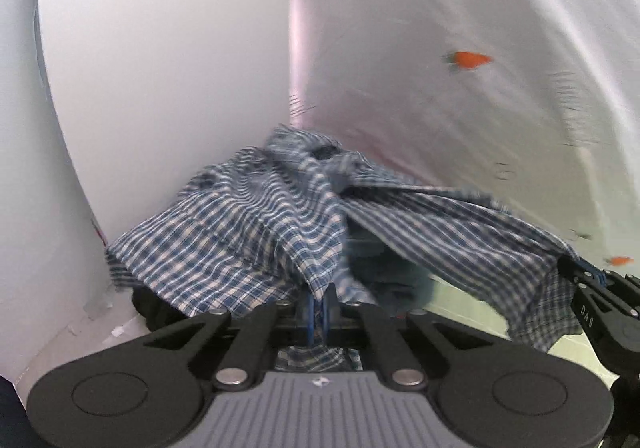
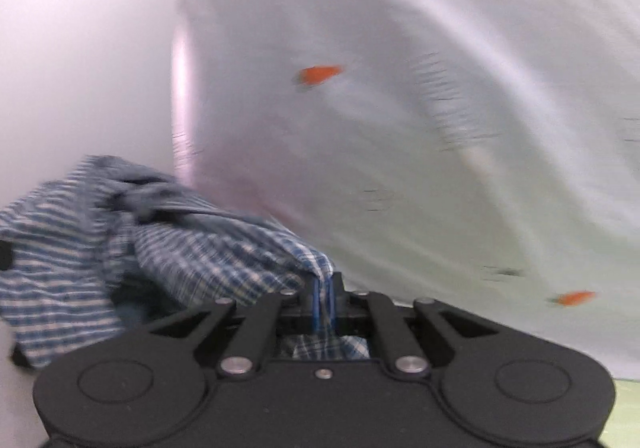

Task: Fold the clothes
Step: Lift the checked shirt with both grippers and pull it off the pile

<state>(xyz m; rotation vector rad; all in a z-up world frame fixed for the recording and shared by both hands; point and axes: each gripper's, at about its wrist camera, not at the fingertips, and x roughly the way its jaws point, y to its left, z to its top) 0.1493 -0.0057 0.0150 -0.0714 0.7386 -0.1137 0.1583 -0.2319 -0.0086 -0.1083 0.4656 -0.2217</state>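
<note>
A blue-and-white checked garment (image 1: 256, 232) hangs bunched in the air between both grippers. In the left wrist view my left gripper (image 1: 318, 304) is shut on one edge of it, cloth pinched between the blue pads. At the right edge of that view my right gripper (image 1: 576, 268) grips another corner of the same cloth. In the right wrist view the right gripper (image 2: 324, 296) is shut on the checked garment (image 2: 208, 248), which trails off to the left. The picture is blurred.
A white sheet with small orange carrot prints (image 1: 466, 59) (image 2: 318, 74) covers the surface ahead and to the right. A plain white wall (image 1: 160, 68) stands on the left. A pale green surface (image 1: 452, 300) shows beneath the cloth.
</note>
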